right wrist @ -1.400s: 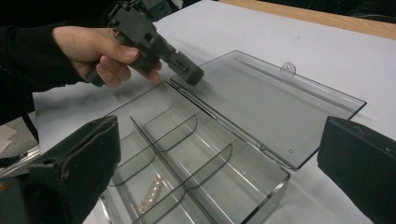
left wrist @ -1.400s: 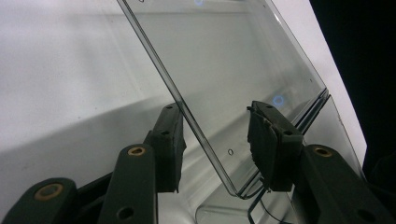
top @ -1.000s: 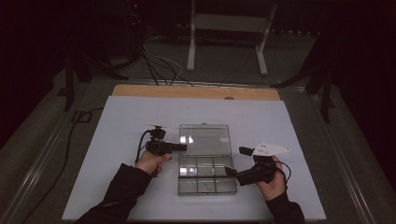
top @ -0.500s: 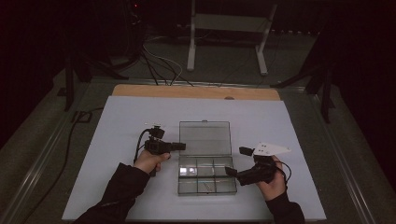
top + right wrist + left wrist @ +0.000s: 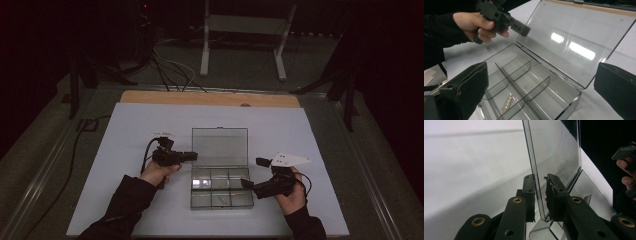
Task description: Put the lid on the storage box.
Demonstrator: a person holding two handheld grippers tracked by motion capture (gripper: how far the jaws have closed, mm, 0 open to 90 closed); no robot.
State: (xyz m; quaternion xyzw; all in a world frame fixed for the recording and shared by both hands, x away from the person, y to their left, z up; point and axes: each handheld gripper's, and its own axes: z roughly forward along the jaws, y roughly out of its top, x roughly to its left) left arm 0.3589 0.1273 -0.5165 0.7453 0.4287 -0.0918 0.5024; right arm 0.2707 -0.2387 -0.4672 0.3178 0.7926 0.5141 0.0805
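Note:
A clear plastic compartment box [image 5: 192, 192] sits mid-table with its lid [image 5: 220, 145] raised. My left gripper [image 5: 195, 156] is at the lid's left edge. In the left gripper view my left gripper [image 5: 540, 178] is shut on the lid [image 5: 554, 150], one pad on each face. My right gripper [image 5: 255, 172] hovers at the box's right side, open wide. In the right gripper view my right gripper [image 5: 541, 67] frames the box [image 5: 574, 96] and its lid [image 5: 574, 42]. A small pale slender piece [image 5: 506, 103] lies in a near compartment.
The box rests on a white table sheet [image 5: 125, 200] with a wooden strip [image 5: 200, 98] along the far edge. Beyond the table, cables [image 5: 170, 65] lie on the floor near a white metal stand [image 5: 240, 30].
The lid's far edge has shifted slightly away from me. Both hands have stayed almost where they were.

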